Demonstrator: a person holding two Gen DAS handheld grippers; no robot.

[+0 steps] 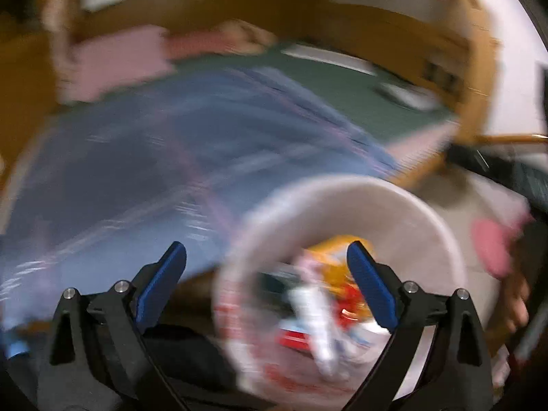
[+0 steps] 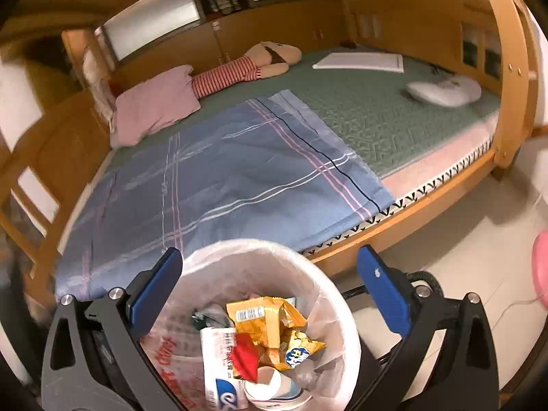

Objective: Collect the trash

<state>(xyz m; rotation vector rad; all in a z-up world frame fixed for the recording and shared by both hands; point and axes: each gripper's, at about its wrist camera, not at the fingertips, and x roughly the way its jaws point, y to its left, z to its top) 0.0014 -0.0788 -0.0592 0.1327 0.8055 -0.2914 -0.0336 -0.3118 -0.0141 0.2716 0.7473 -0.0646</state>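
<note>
A round trash bin lined with a white plastic bag stands on the floor by the bed. Inside lie several wrappers, among them a yellow snack packet, a red scrap and a white cup. My right gripper hangs over the bin, open, with nothing pressed between its blue pads. In the blurred left wrist view the same bin sits below and to the right. My left gripper is open over its near rim, holding nothing.
A wooden bed carries a blue plaid sheet, a pink pillow, a striped doll, a white board and a white cushion. A pink object lies on the pale floor at right.
</note>
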